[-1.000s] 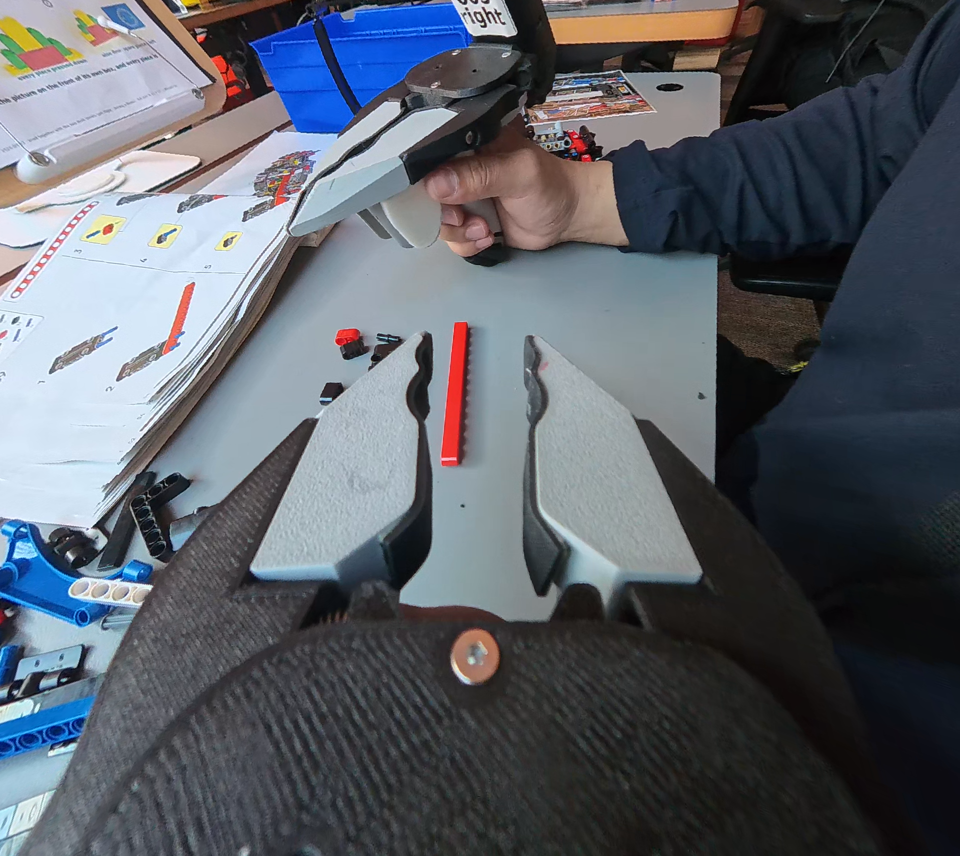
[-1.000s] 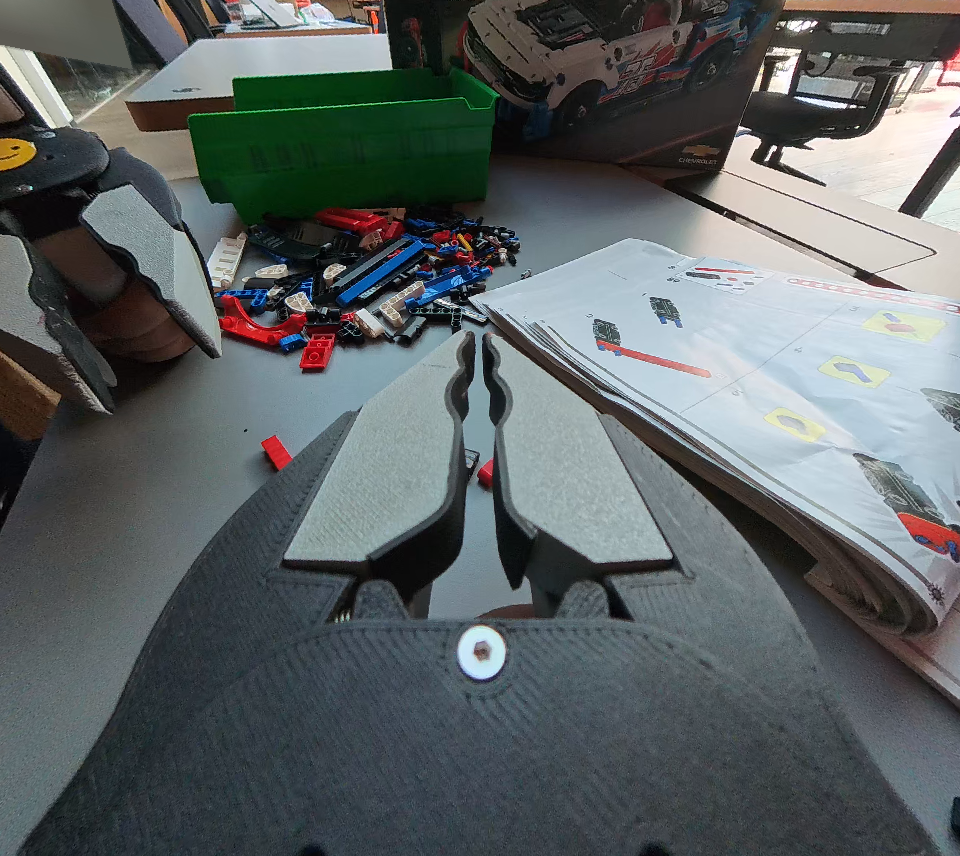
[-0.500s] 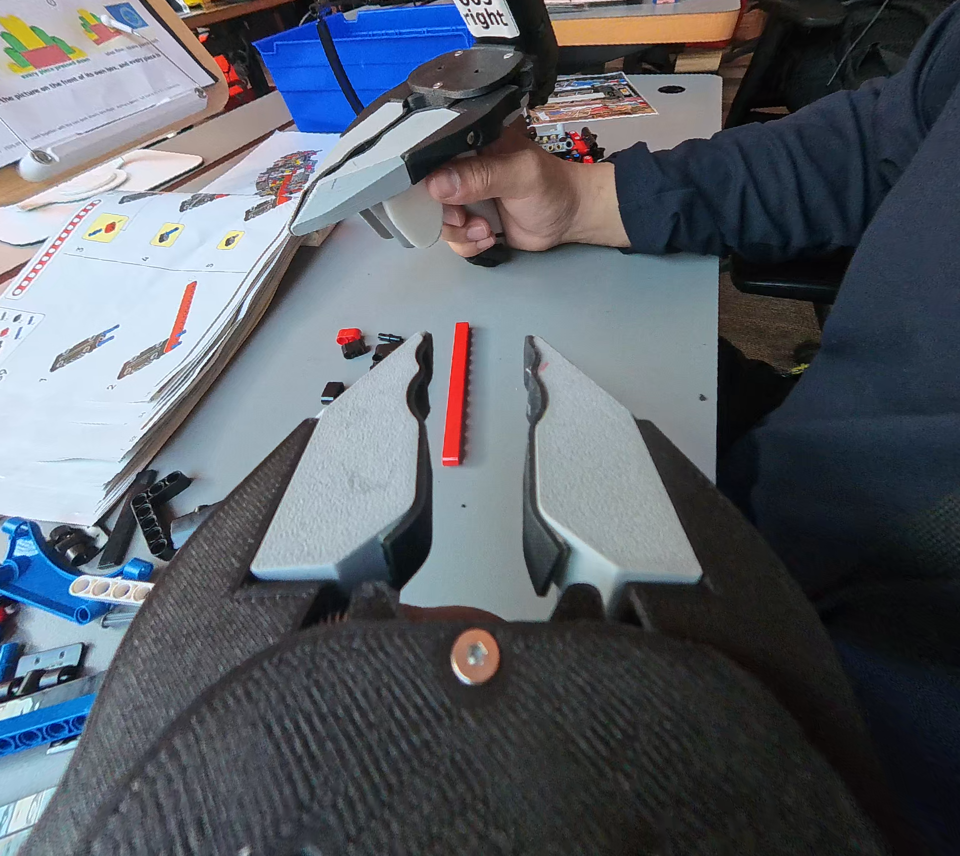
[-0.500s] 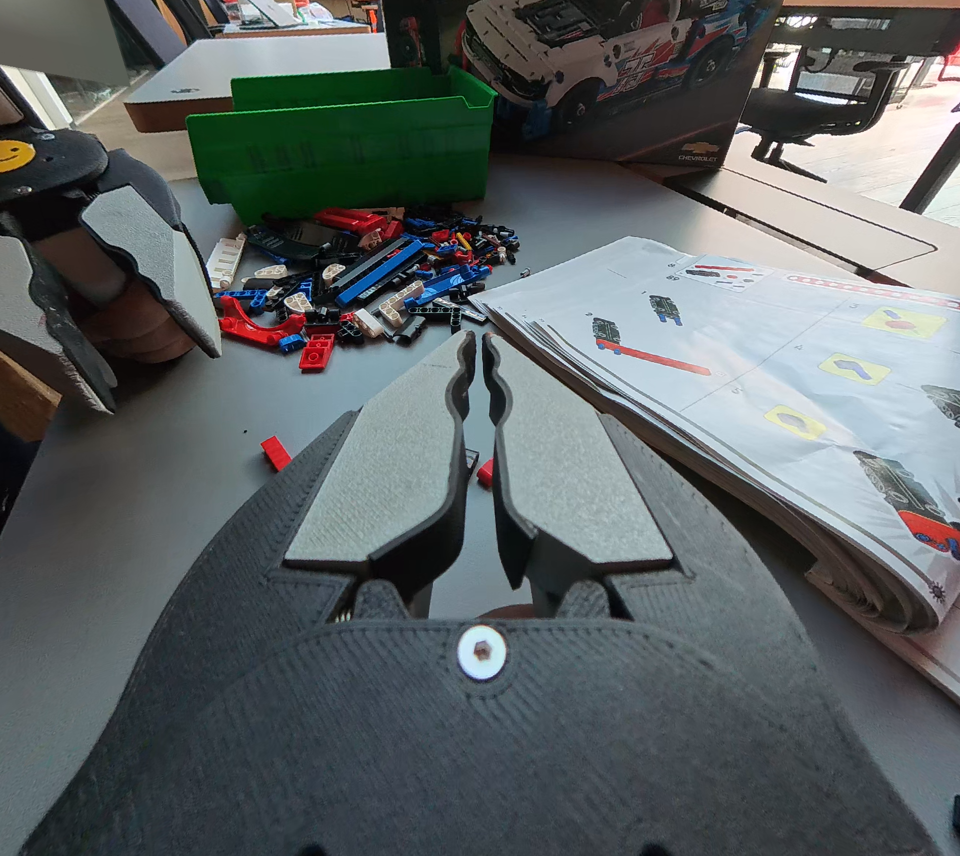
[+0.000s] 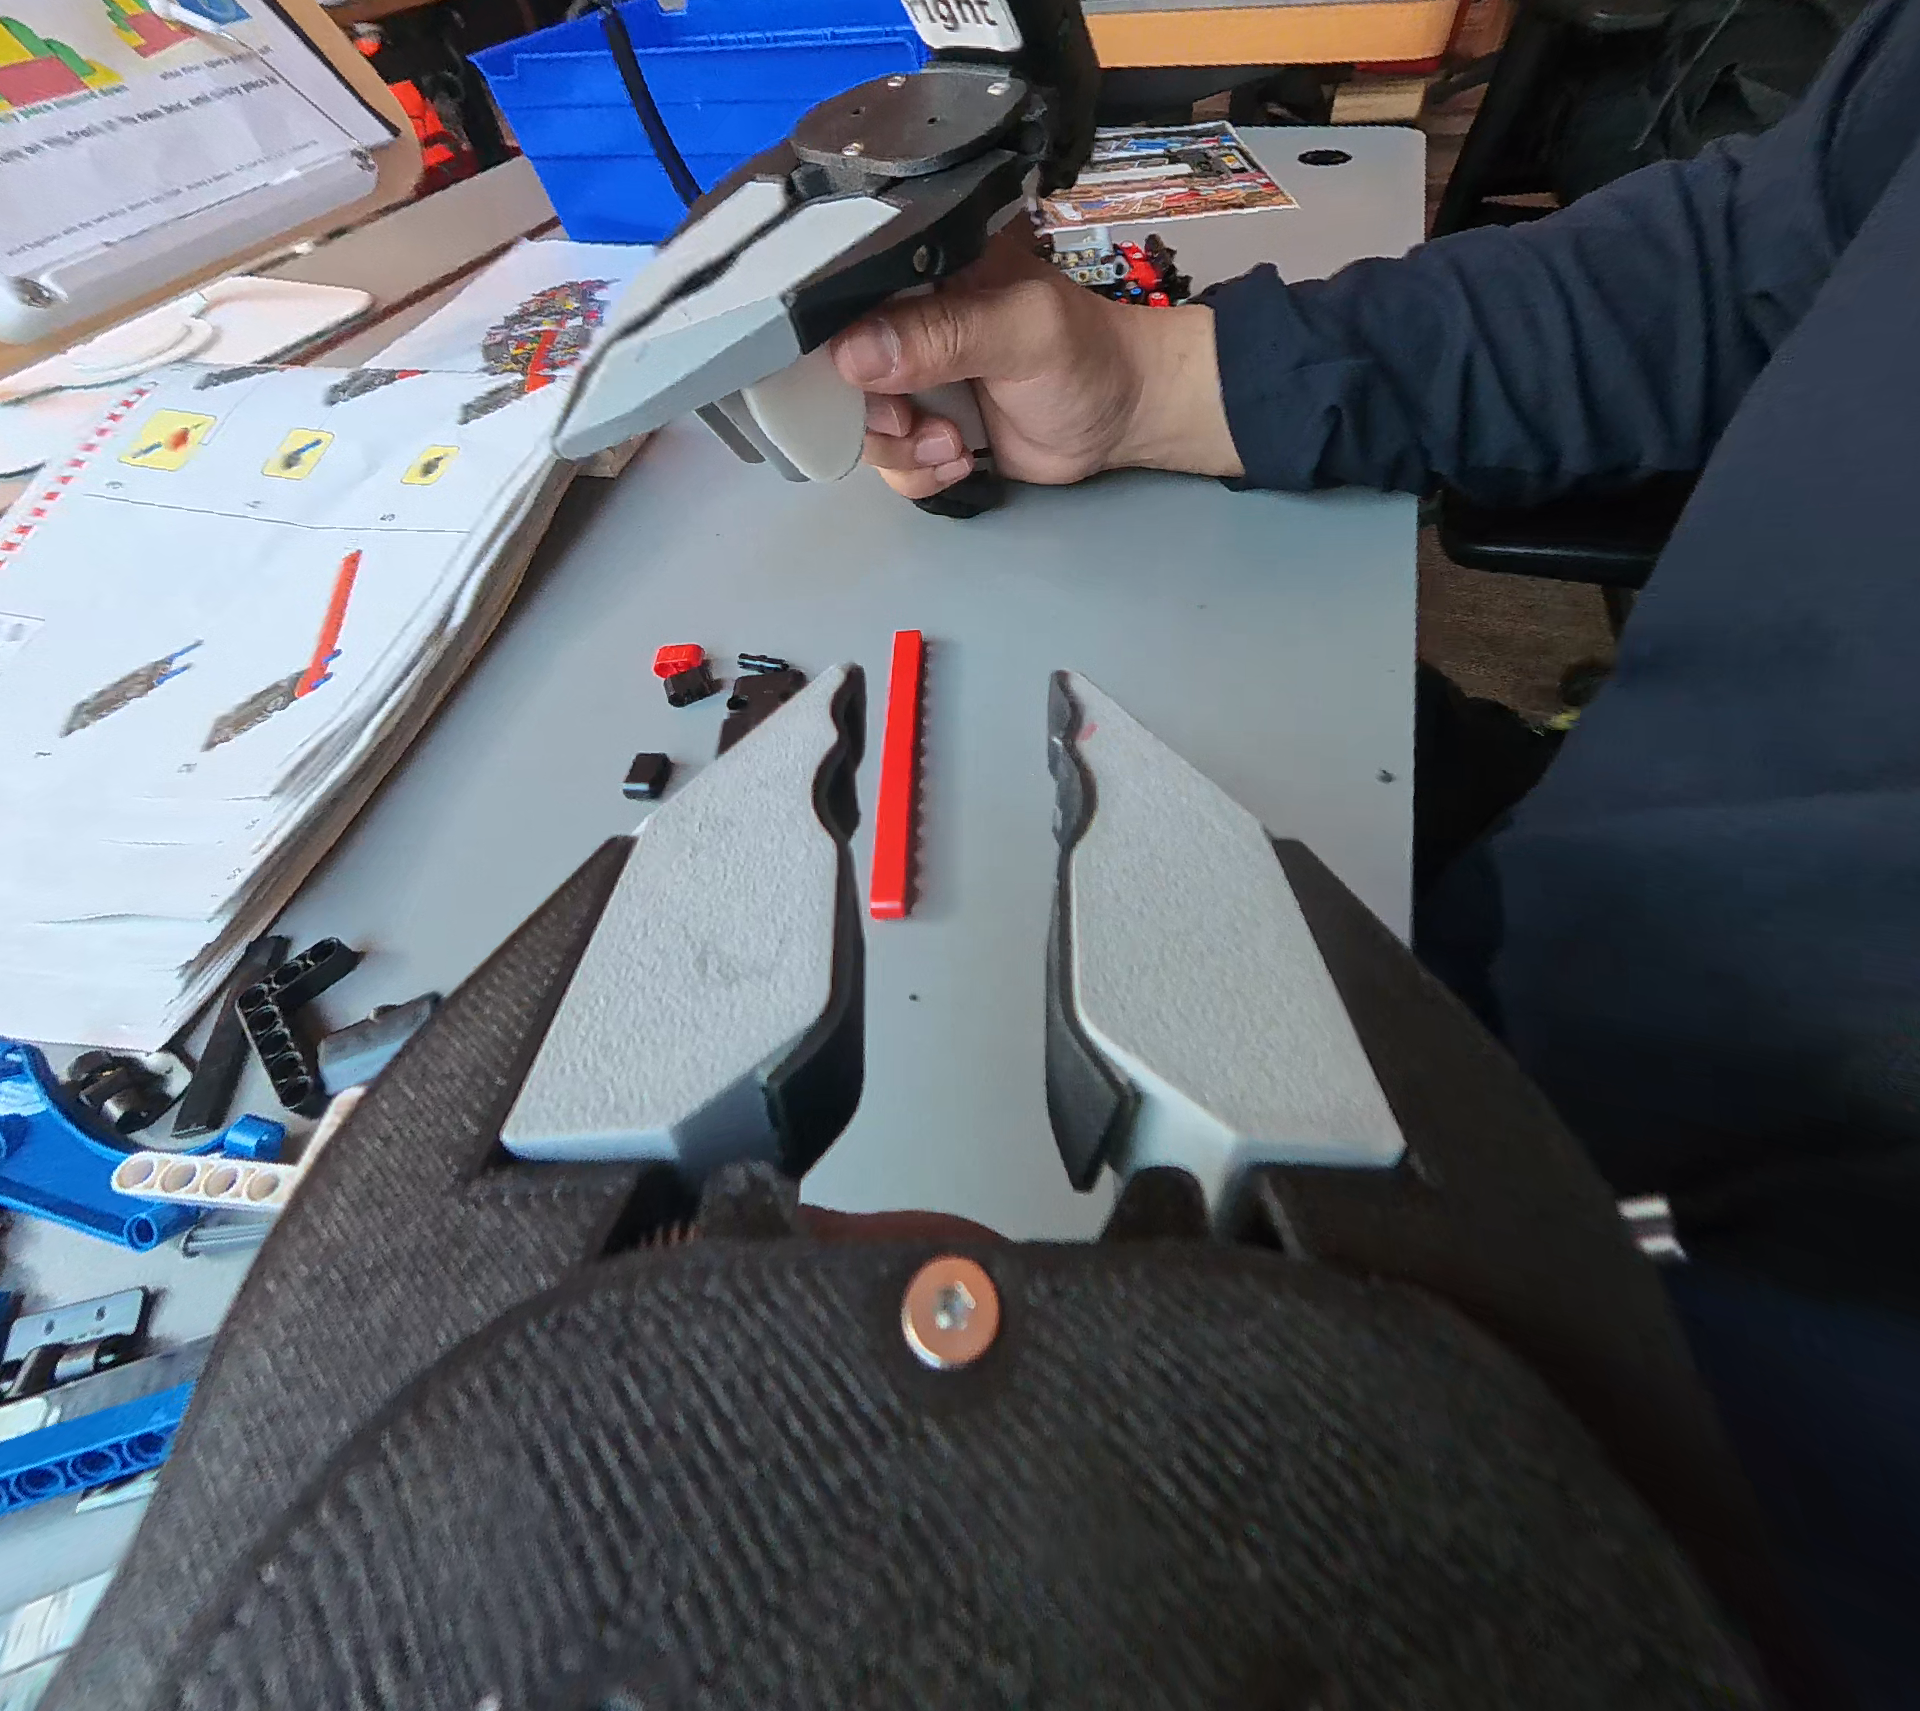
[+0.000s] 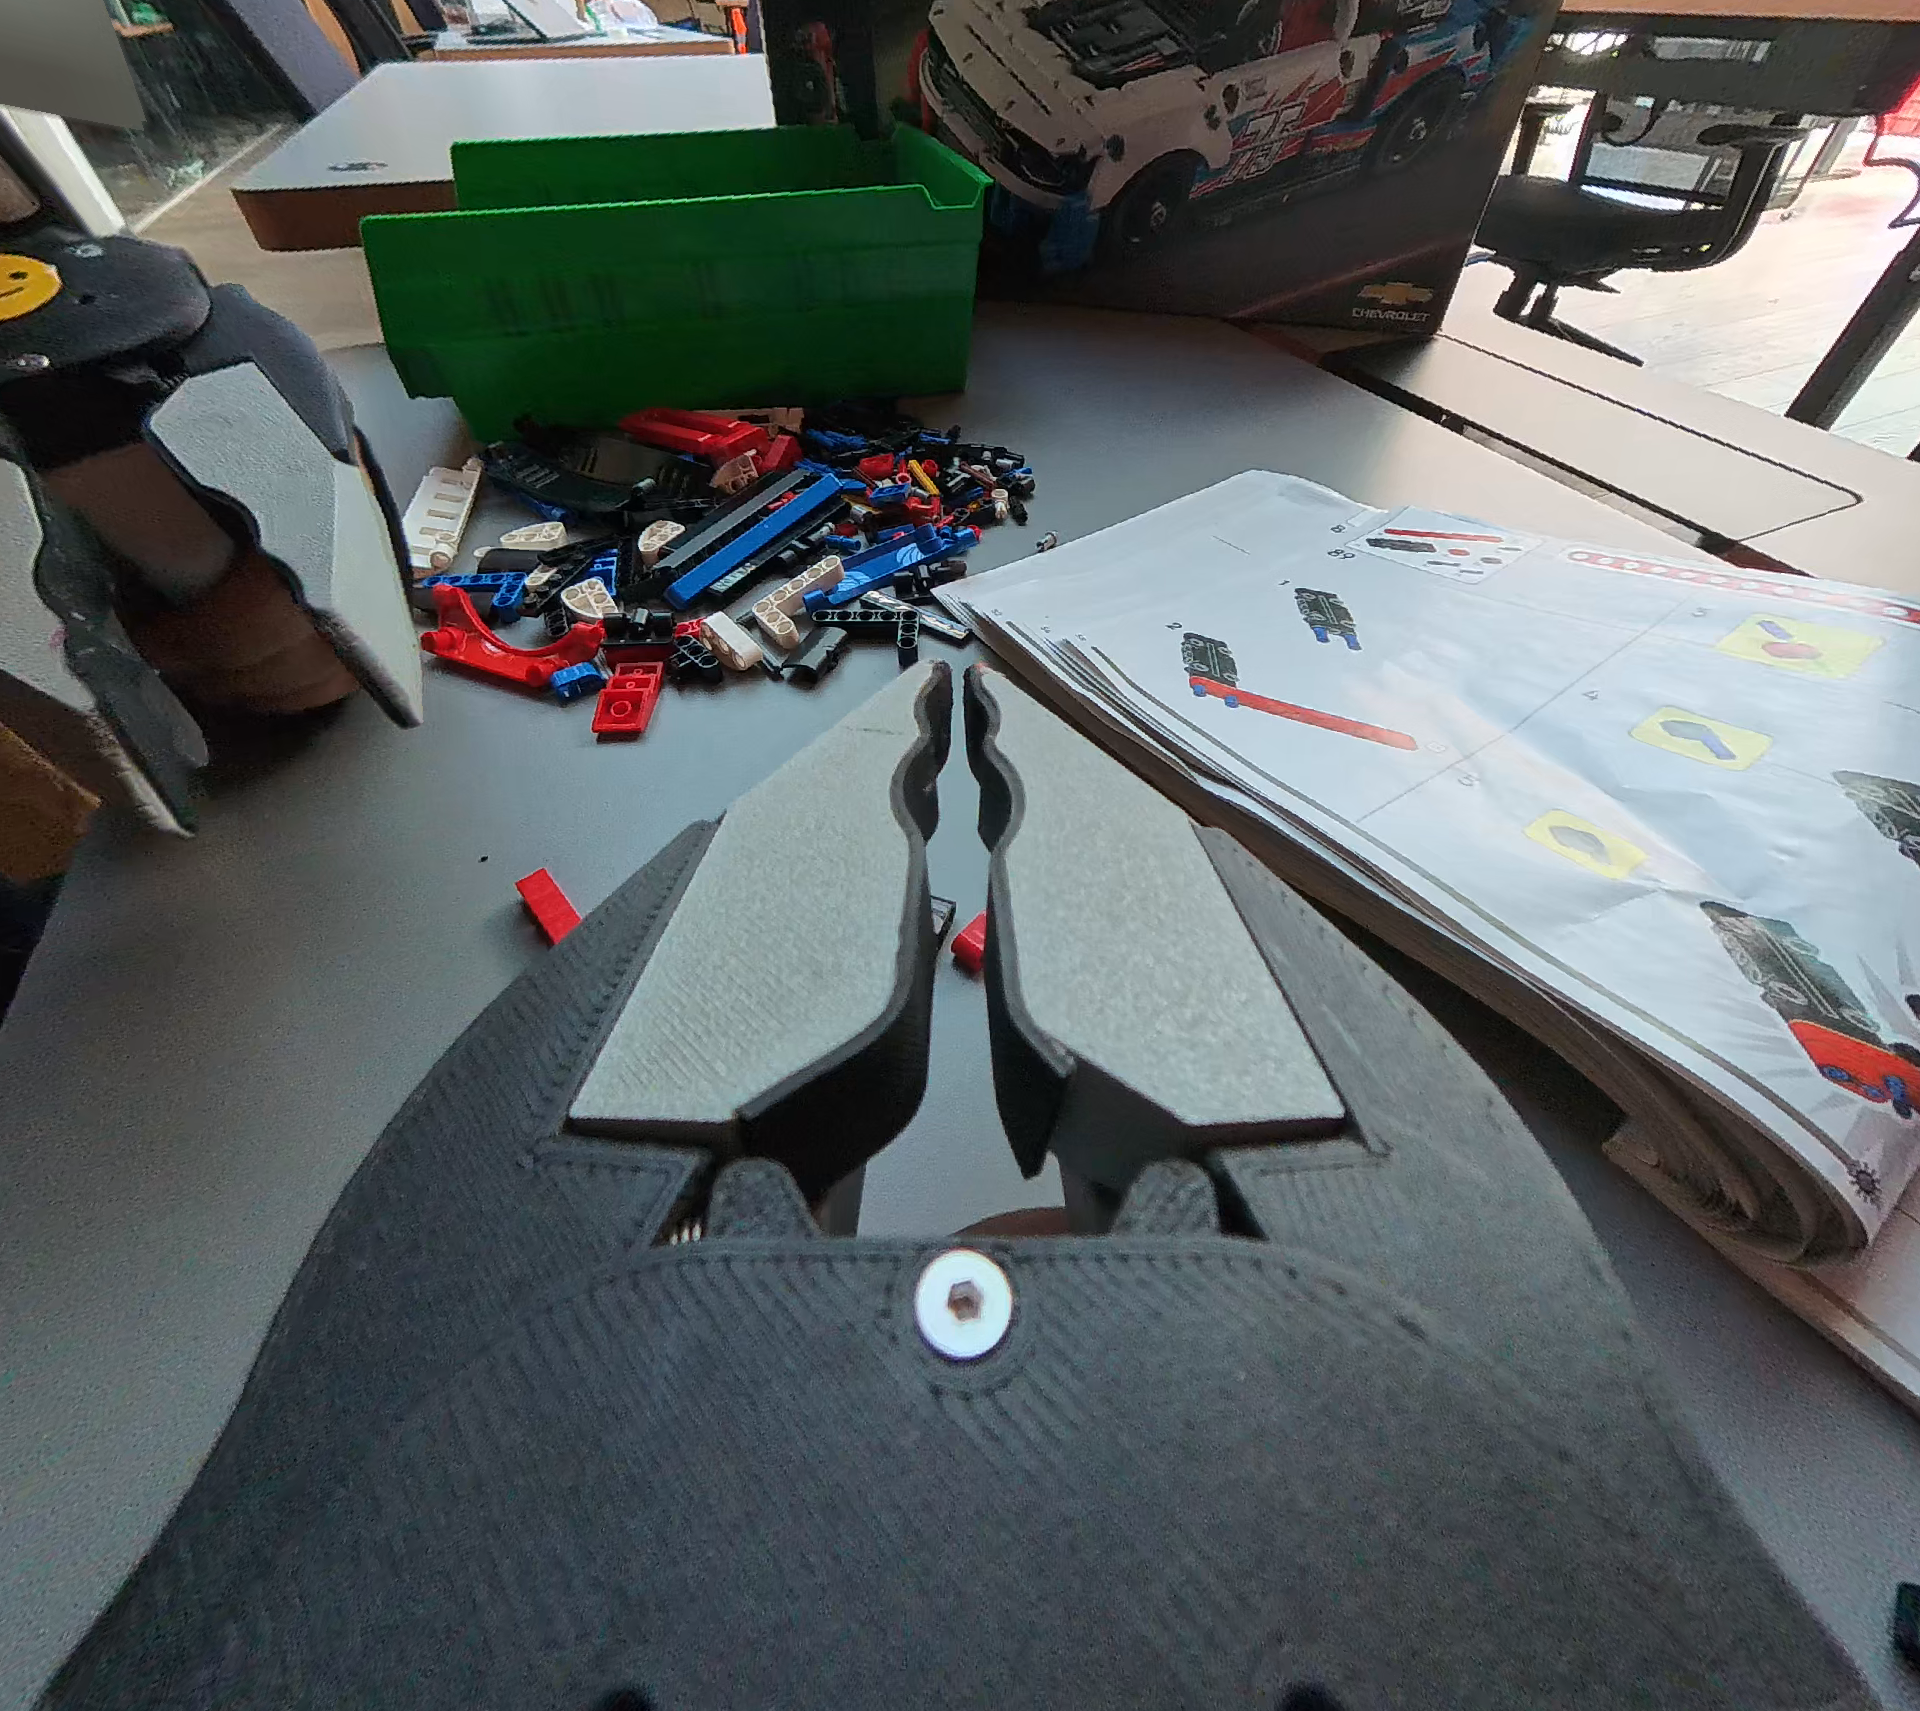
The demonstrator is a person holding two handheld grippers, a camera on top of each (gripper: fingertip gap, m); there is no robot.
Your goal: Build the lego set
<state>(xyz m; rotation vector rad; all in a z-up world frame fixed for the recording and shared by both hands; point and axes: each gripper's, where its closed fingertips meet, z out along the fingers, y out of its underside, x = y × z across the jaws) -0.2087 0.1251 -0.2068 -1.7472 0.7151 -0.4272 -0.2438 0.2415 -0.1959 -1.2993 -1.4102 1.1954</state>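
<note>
Long red toothed strip (image 5: 900,773) lies flat on the grey tabletop (image 5: 1143,622), pointing away from me, seen between my left gripper (image 5: 954,687) jaws. Left jaws stand partly open; strip sits nearer the left pad, right pad well clear of it, neither pad pressing it, nothing gripped.

Just left of that strip: small red-and-black piece (image 5: 681,672), black pin (image 5: 767,662), another black piece (image 5: 758,693) partly behind my left fingertip, small black block (image 5: 646,776) nearer. Farther left, open instruction booklet (image 5: 229,622), thick stack, edge overhanging. Black beams (image 5: 278,1017) and blue parts (image 5: 62,1152) sit at its near corner.

My right gripper (image 6: 958,687) has jaws closed together, tips nearly meeting, nothing between them. It hovers over the tabletop beside the booklet (image 6: 1455,726) edge; in the left wrist view a hand (image 5: 997,373) holds it above the booklet corner. Small red bit (image 6: 548,905) and another red bit (image 6: 968,942) lie under and beside it, the second seen in the slot between the fingers.

Ahead of the right jaws: loose pile of mixed bricks (image 6: 727,560), red flat plate (image 6: 627,697) at its near edge. Behind the pile, green bin (image 6: 675,279), then a boxed car set (image 6: 1195,51) standing upright. Blue bin (image 5: 727,92) stands behind the right gripper in the left view.
</note>
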